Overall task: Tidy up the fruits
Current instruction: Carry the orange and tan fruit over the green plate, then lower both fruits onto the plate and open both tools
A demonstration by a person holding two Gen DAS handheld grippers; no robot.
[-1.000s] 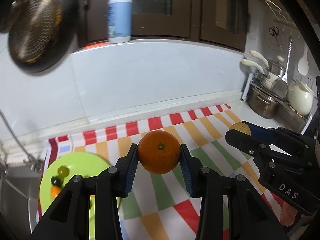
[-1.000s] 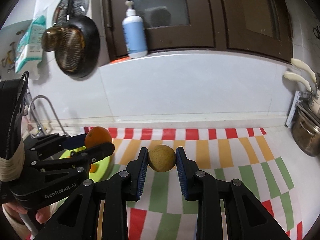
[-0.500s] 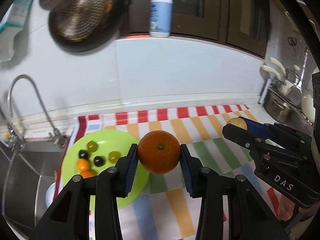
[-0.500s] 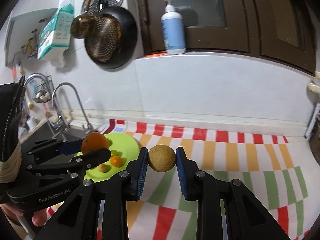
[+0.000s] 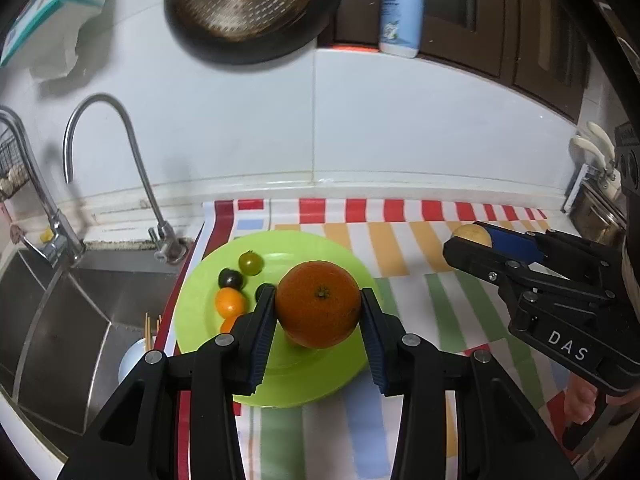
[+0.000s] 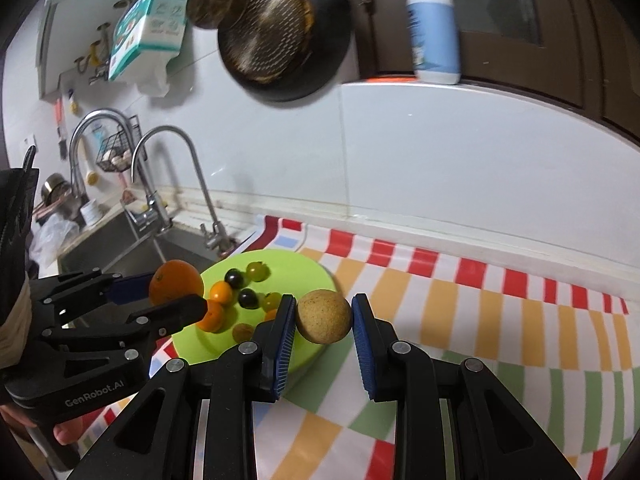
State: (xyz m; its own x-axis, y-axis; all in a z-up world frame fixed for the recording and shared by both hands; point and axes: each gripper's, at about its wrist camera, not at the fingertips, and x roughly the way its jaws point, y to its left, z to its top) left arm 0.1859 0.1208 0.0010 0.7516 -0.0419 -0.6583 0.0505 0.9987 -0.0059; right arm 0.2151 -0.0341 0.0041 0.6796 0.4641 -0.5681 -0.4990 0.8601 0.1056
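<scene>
My left gripper (image 5: pixel 319 311) is shut on a large orange (image 5: pixel 318 304) and holds it above the lime-green plate (image 5: pixel 288 380). On that plate lie several small fruits: a green one (image 5: pixel 251 263), a dark one (image 5: pixel 231 279) and a small orange one (image 5: pixel 229 302). My right gripper (image 6: pixel 323 317) is shut on a round tan fruit (image 6: pixel 323 316), hanging over the plate's (image 6: pixel 300 268) right edge. In the right wrist view the left gripper (image 6: pixel 176 298) with its orange (image 6: pixel 175 282) sits at the left. In the left wrist view the right gripper (image 5: pixel 474 240) shows at the right with the tan fruit (image 5: pixel 471 235).
A striped colourful cloth (image 5: pixel 420 248) covers the counter. A steel sink (image 5: pixel 60 308) with a curved tap (image 5: pixel 132 168) lies left of the plate. A dark pan (image 5: pixel 248 4) and a soap bottle (image 5: pixel 401 8) are up on the wall side. Pots (image 5: pixel 592 216) stand far right.
Both grippers have swung left with their fruits. The plate, once at the far left, now lies under the left gripper's orange, and the sink and tap have come into view.
</scene>
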